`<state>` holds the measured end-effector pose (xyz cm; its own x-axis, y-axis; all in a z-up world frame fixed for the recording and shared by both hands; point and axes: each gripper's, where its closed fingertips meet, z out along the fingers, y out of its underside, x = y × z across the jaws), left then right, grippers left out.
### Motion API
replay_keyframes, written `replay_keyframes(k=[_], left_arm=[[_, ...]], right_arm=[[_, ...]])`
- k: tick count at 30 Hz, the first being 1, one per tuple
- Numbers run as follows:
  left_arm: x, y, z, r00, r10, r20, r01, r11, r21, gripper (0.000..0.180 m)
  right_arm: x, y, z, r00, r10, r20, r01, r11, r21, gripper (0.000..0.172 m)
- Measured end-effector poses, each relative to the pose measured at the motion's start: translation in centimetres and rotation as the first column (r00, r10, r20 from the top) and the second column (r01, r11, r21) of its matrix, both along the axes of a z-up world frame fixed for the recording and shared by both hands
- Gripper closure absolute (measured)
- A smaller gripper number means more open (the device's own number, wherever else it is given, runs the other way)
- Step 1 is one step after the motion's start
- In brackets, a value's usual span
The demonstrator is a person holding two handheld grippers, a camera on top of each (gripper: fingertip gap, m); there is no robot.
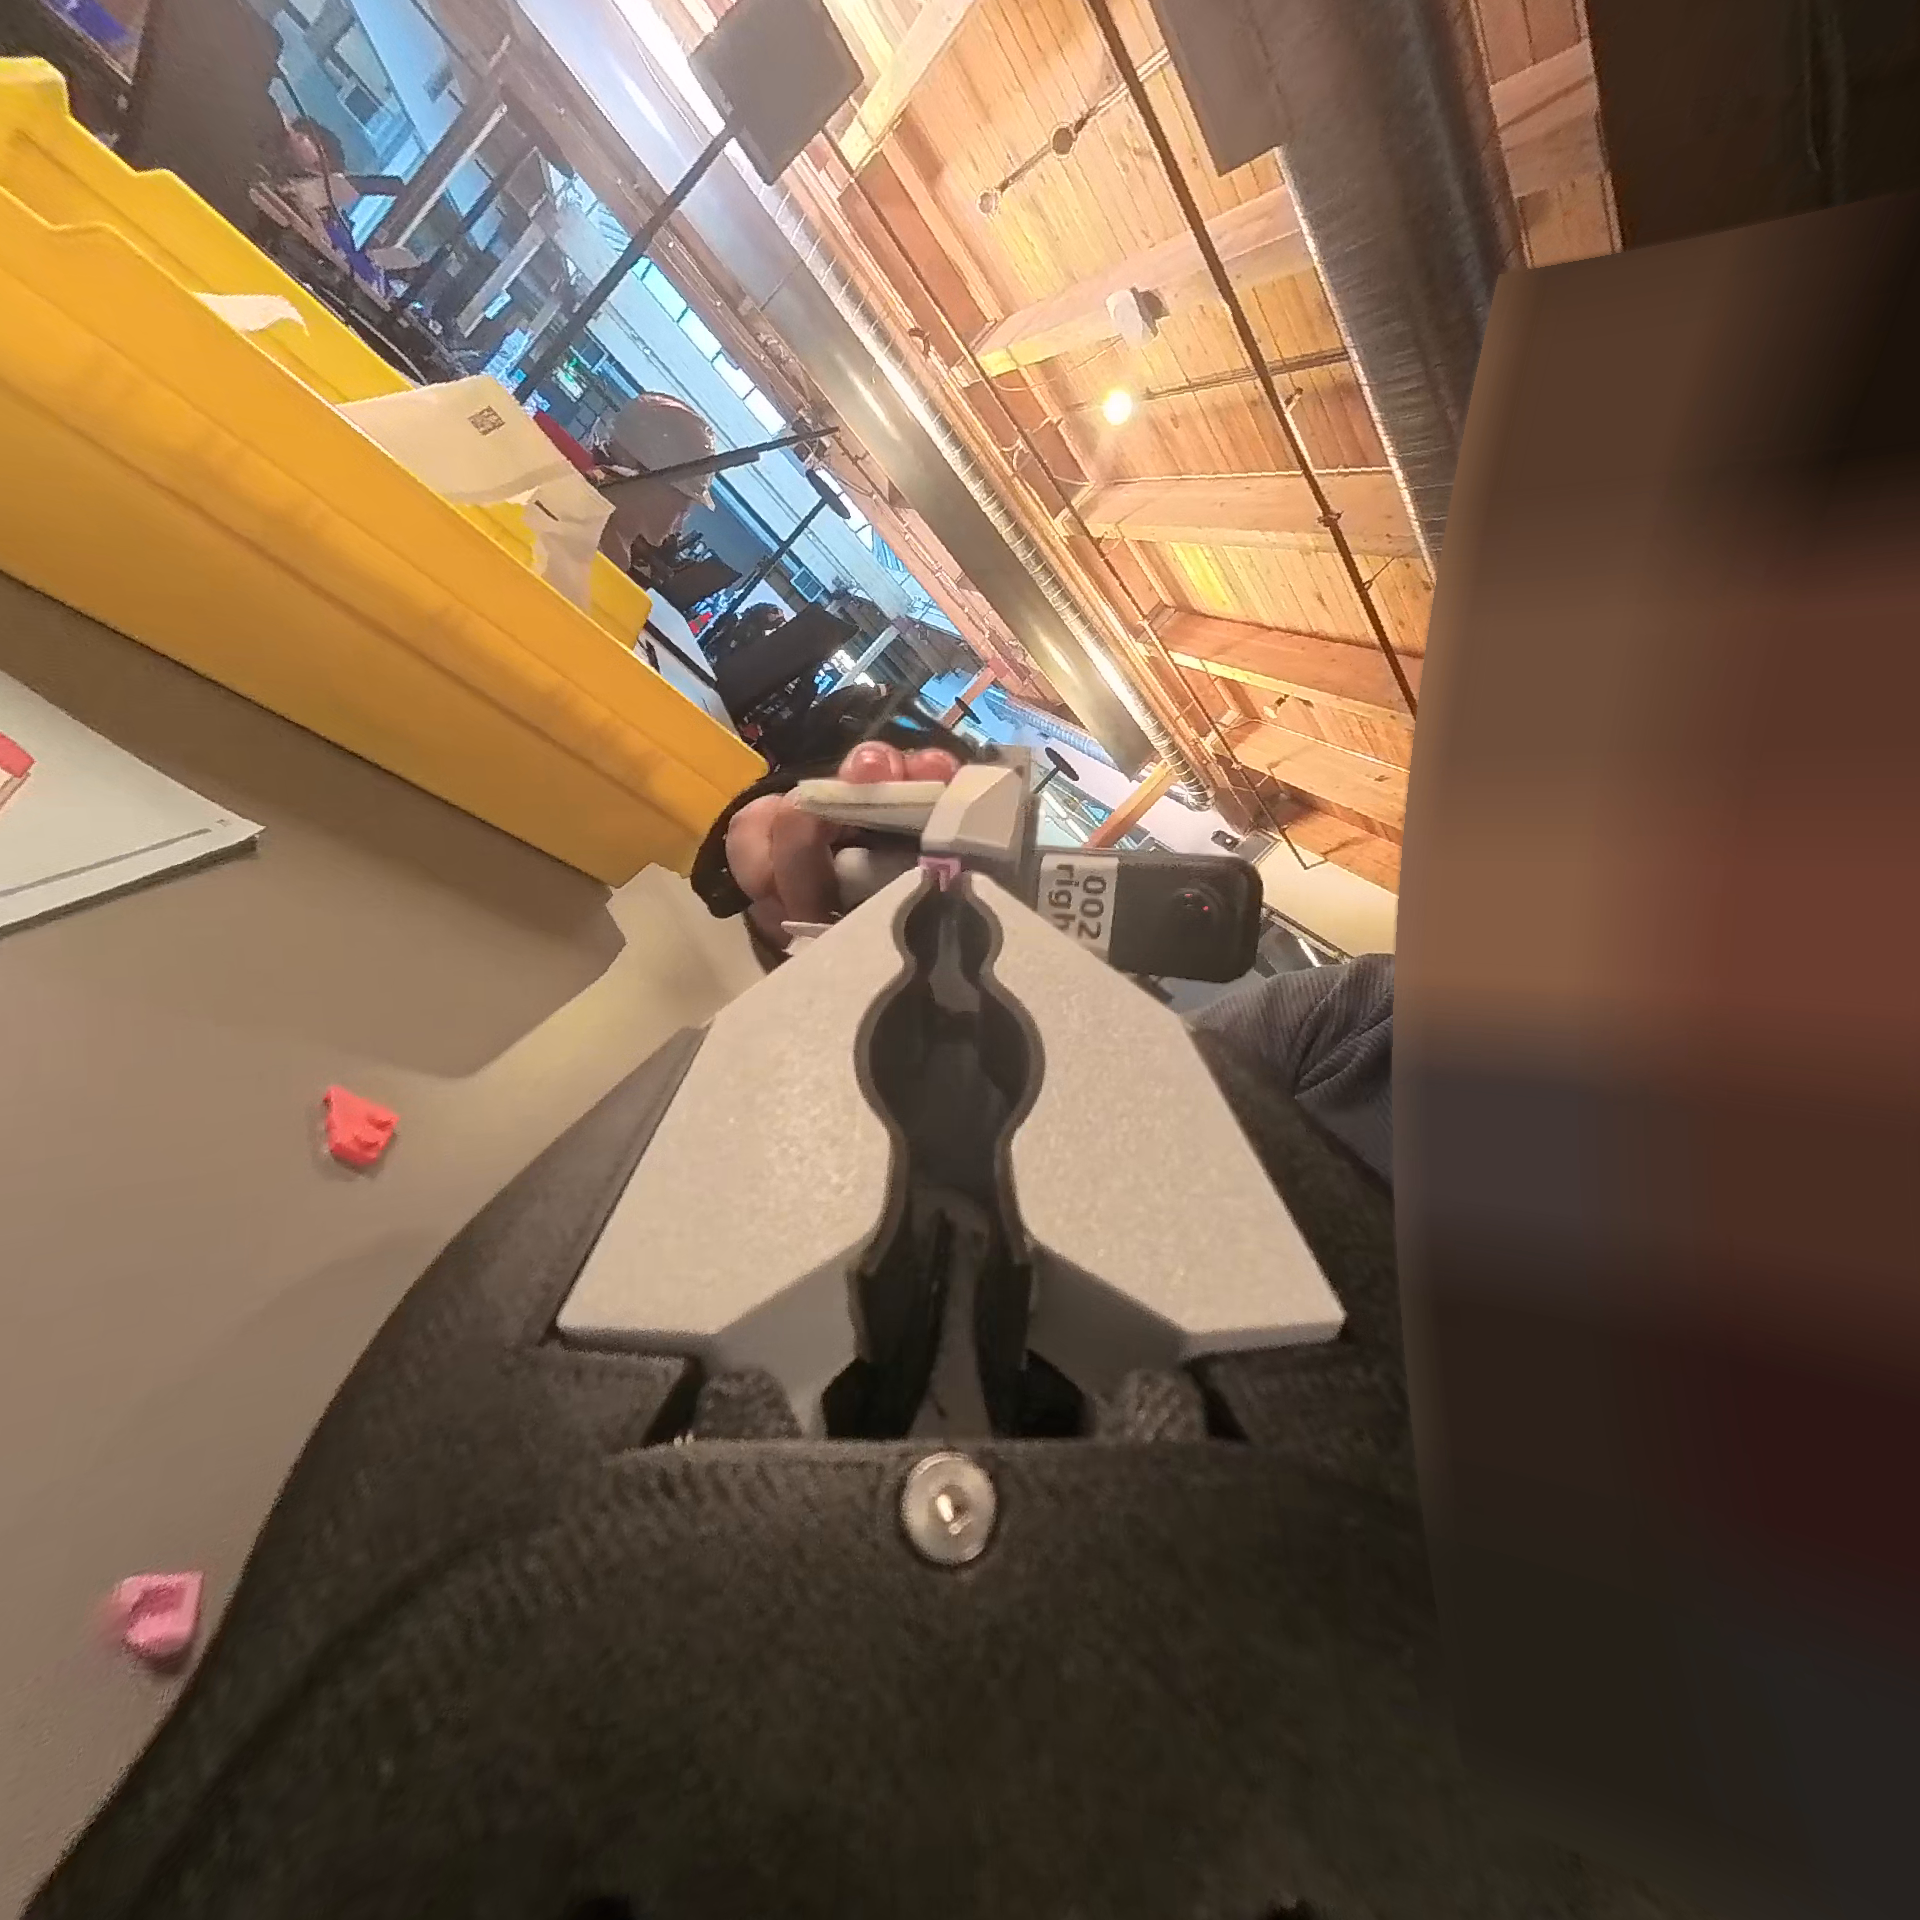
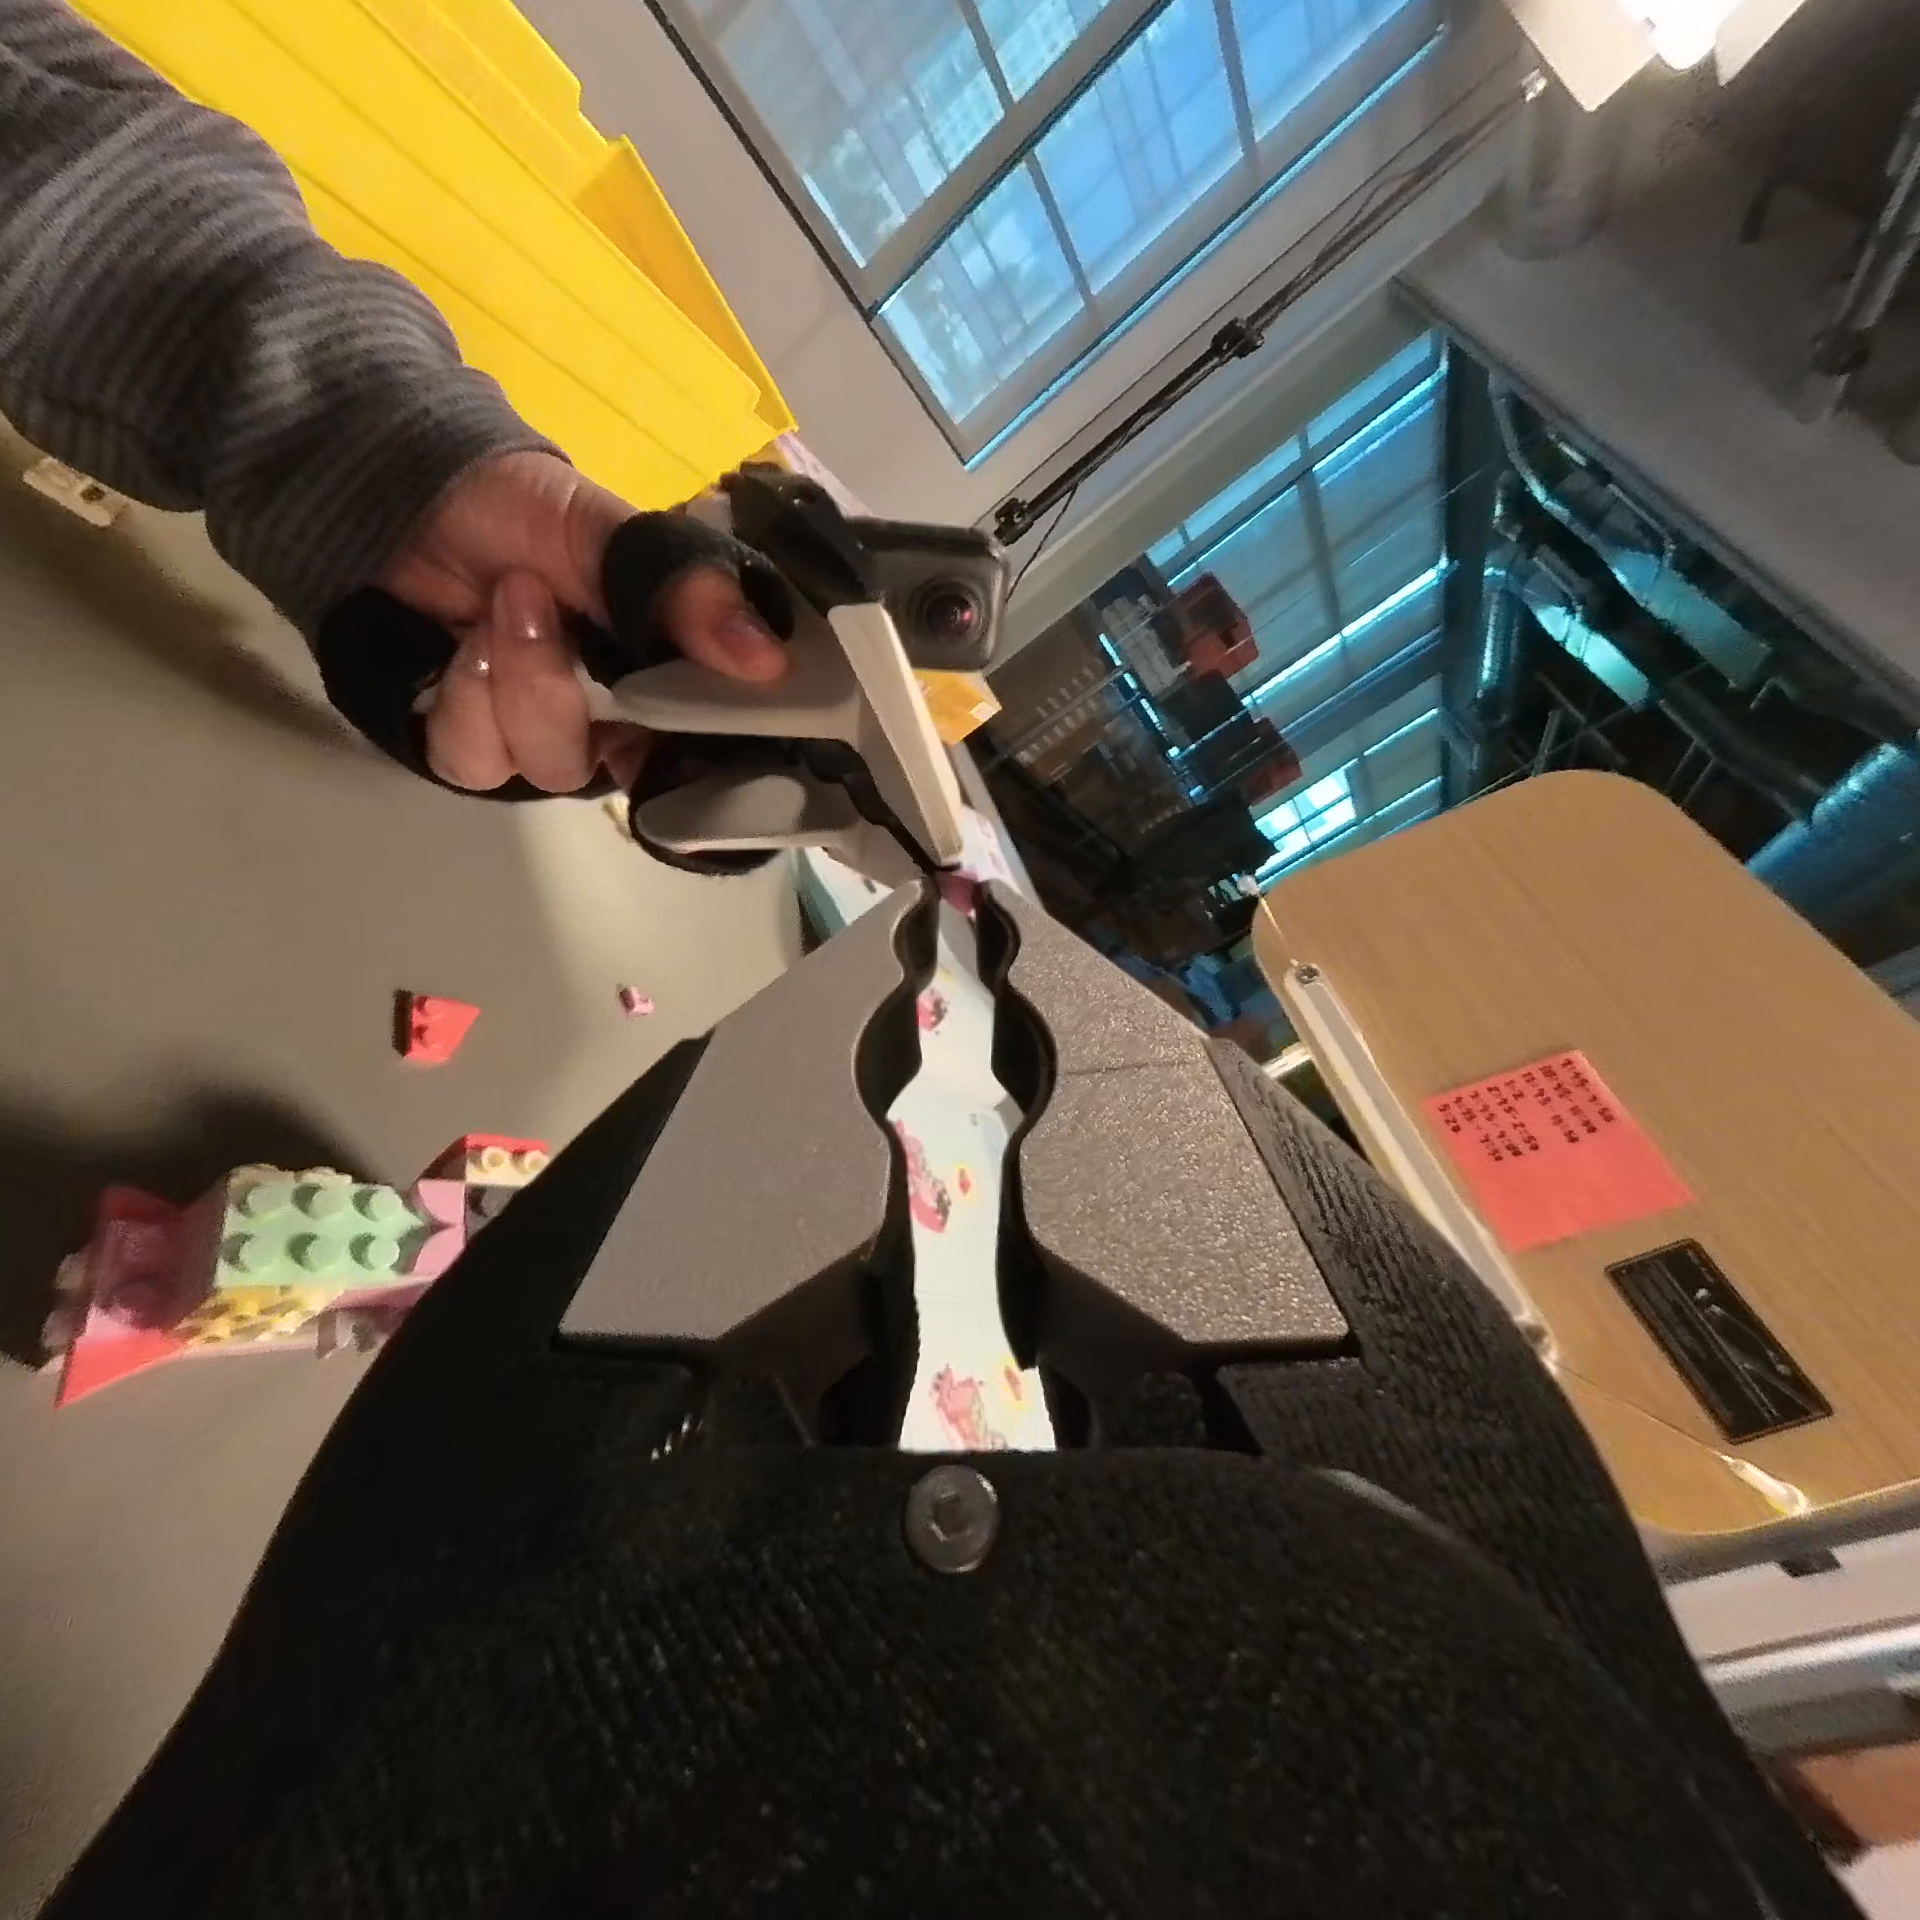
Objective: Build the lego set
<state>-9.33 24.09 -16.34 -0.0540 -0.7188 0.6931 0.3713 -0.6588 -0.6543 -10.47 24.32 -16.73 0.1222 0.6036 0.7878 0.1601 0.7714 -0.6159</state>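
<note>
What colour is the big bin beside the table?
The bin is yellow, clearest in the left wrist view.

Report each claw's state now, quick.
Left claw: closed, a small pink piece at its tips.
Right claw: nearly closed on the same pink piece, tip to tip with the left.

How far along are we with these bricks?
Done: a partly assembled brick model lies on the table. In hand: a small pink piece sits between the right gripper's fingertips, with the shut left gripper's tips against it. Left: a red brick and a pink brick lie loose.
</note>
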Motion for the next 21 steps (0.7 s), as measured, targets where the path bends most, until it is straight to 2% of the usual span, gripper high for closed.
replay_keyframes(k=[5, 8, 10, 14, 17, 21], left_arm=[[0.4, 0.5, -1.3, 0.992, 0.049, -0.116, -0.047, 0.999, 0.021, 0.176], [0.1, 0.5, -1.5, 0.986, 0.059, -0.159, -0.054, 0.998, 0.035, 0.174], [0.0, 0.8, -2.2, 0.971, 0.089, -0.223, -0.08, 0.996, 0.049, 0.174], [0.1, 1.1, -3.2, 0.936, 0.141, -0.324, -0.116, 0.989, 0.094, 0.174], [0.1, 1.5, -4.3, 0.884, 0.188, -0.429, -0.154, 0.982, 0.113, 0.174], [-0.7, 2.3, -5.4, 0.775, 0.278, -0.568, -0.217, 0.961, 0.174, 0.172]], right_arm=[[0.9, 1.1, -1.9, 0.993, -0.021, 0.116, 0.029, 0.997, -0.071, 0.167], [2.5, 2.3, -5.0, 0.949, -0.011, 0.315, 0.08, 0.975, -0.209, 0.167], [4.2, 2.4, -7.4, 0.865, 0.022, 0.502, 0.167, 0.93, -0.328, 0.168], [7.3, 1.7, -10.1, 0.663, 0.09, 0.743, 0.325, 0.86, -0.394, 0.168], [8.7, 1.9, -12.0, 0.527, 0.154, 0.836, 0.407, 0.817, -0.408, 0.167], [9.4, 1.8, -13.2, 0.428, 0.217, 0.877, 0.472, 0.775, -0.421, 0.167]])
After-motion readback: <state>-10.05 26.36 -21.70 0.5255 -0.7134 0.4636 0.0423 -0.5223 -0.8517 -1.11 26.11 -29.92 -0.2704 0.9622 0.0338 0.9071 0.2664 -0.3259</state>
